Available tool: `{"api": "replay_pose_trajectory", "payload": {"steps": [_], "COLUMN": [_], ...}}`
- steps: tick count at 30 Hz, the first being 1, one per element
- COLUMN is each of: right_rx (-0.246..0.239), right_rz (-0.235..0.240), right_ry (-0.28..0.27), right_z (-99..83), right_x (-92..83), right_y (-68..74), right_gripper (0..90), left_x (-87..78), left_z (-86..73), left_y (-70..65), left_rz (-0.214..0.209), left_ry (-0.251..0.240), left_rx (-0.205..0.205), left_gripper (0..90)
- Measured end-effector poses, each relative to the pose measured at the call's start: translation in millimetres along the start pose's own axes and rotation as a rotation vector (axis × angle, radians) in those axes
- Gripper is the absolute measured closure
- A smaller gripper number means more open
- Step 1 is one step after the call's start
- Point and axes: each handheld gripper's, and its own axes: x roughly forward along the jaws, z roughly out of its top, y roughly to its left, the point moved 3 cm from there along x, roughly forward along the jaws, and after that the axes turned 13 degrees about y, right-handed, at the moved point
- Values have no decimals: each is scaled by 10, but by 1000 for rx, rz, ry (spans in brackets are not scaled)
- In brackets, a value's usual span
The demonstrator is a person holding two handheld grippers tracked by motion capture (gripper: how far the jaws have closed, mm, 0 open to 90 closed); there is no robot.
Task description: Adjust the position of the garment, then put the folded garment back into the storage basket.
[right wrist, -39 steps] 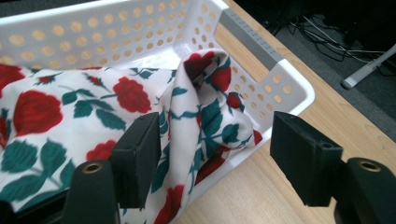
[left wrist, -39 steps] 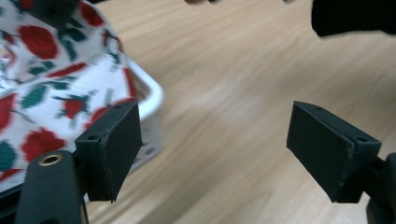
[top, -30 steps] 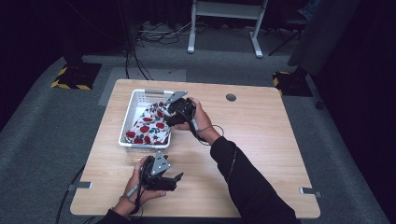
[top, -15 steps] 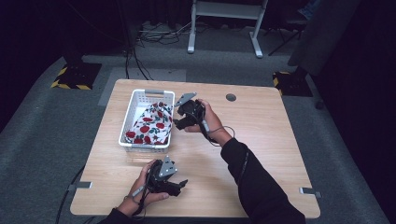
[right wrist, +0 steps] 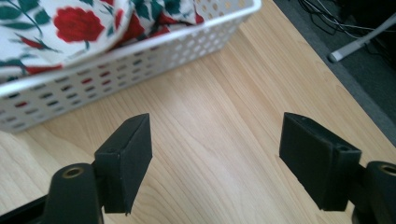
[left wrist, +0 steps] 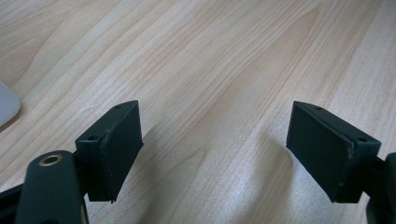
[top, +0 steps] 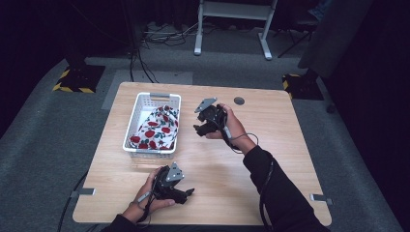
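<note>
Close to the person, the left hand (top: 147, 200) holds the left claw (top: 186, 193) low over the front of the wooden worktop (top: 270, 145). In the left gripper view its two black jaws stand wide apart and there is nothing between them, just bare wood. A little bit of something white (left wrist: 7, 102) peeks in at the side of that view, but it is too small to tell what it is. Farther up the worktop, the right hand (top: 229, 125) holds the right claw (top: 199, 126) up in the air, just beside the white basket (top: 133, 147). In the right gripper view its jaws are wide apart too, and they hold nothing. The basket has lots of small holes in its walls. It sits on the left part of the worktop. Inside it lies a white cloth with red roses and green leaves (top: 157, 128), all bunched up. A small dark round spot (top: 239, 101) is set in the worktop near the far edge. Past the worktop there is grey floor (top: 367, 121), some black cables (top: 162, 34), and the white legs of a stand (top: 232, 29).
</note>
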Motion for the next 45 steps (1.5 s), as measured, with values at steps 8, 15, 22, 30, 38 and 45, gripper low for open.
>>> {"api": "replay_pose_trajectory", "payload": {"steps": [8,15,22,30,38,45], "right_rx": [-3,-10,-8,2,17,28], "right_rz": [-16,-19,-56,-52,-58,-51], "right_ry": [17,27,43,64,78,75], "right_z": [-212,-432,-683,-1048,-1385,-1600], "right_x": [-127,-231,-282,-309,-328,-332], "right_y": [-57,-84,-131,-138,-119,-75], "right_gripper": [253,244,239,232,221,210], "left_x": [19,21,23,26,25,26], "left_z": [13,14,18,22,22,25], "left_y": [-17,-18,-20,-22,-21,-18], "left_rz": [22,20,17,14,14,17], "left_ry": [13,14,15,14,16,16], "left_rx": [25,27,32,35,37,40], "left_gripper": [170,169,168,168,168,168]}}
